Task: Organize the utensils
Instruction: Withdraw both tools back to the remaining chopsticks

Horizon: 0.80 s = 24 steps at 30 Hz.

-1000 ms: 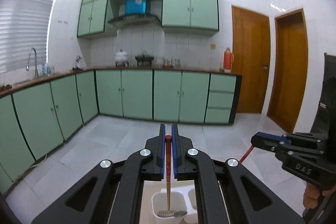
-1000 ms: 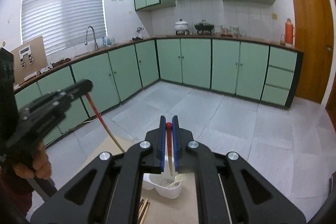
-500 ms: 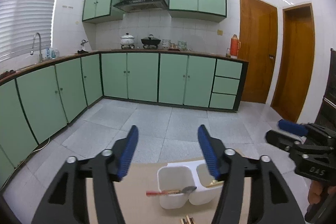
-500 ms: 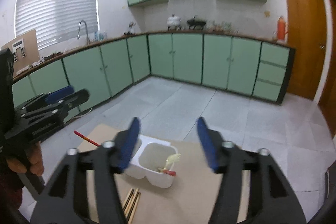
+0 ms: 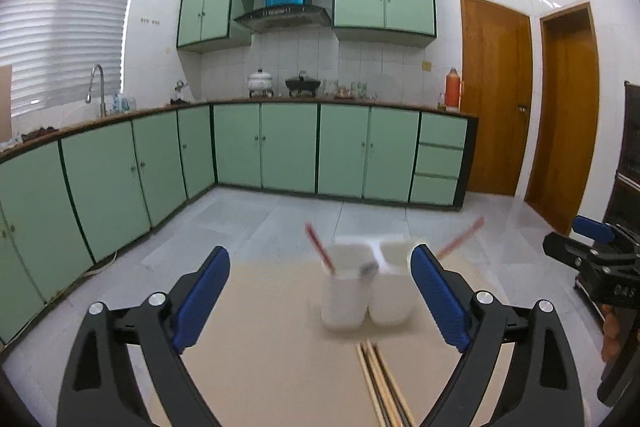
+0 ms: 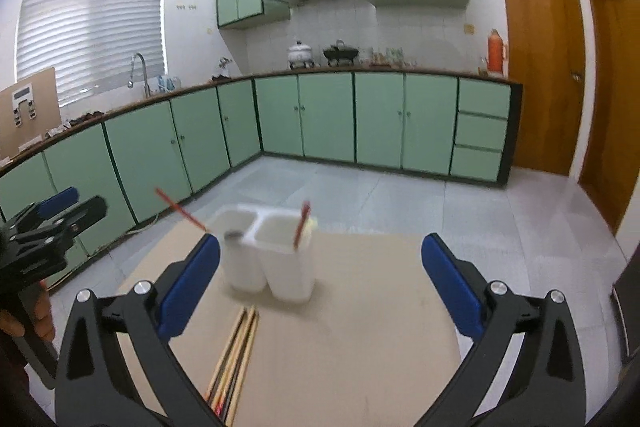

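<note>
Both grippers, left (image 5: 320,291) & right (image 6: 320,283): jaws just opened wide, empty; utensils in white holder (image 6: 276,259)

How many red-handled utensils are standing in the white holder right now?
2. One red-handled utensil leans out of the white holder's left compartment; the other stands in the right compartment. Blur could hide more inside.

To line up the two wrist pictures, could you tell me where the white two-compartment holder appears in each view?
Left wrist: white holder right of centre, between the open blue pads.
Right wrist: white holder left of centre, by the left pad.
Shared landmark: the chopsticks lying just in front of it.
</note>
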### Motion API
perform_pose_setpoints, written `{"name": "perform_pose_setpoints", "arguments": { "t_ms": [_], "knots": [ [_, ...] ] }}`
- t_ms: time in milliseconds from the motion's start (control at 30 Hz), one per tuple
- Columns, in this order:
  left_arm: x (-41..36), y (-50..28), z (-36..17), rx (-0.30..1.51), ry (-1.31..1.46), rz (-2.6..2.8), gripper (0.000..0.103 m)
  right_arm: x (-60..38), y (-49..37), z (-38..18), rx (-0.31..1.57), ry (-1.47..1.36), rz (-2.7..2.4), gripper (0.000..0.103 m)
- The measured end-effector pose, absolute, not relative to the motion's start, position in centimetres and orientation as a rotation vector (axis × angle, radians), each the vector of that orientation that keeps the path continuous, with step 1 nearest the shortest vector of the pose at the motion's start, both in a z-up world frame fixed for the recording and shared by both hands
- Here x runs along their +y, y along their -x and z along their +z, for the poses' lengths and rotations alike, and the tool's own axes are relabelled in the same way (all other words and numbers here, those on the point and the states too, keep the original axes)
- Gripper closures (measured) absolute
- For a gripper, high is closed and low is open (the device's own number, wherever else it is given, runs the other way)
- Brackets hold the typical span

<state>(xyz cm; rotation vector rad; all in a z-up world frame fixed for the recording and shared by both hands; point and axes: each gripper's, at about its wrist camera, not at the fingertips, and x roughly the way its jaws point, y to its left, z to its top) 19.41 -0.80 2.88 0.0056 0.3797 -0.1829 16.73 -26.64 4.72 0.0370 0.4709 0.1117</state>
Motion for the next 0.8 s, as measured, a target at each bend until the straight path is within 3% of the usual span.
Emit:
{"name": "perform_pose_setpoints", "arguments": {
  "t_ms": [700,800],
  "knots": [
    [0.4,-11.7,-10.5,0.642,-0.039,-0.162,0.012,-21.5,-7.8,-8.9,0.699,-0.062,0.133,0.006],
    [0.9,-11.2,-11.3,0.647,-0.035,-0.152,0.012,-20.3,-7.0,-9.8,0.712,-0.04,0.162,0.023]
  ]
}}
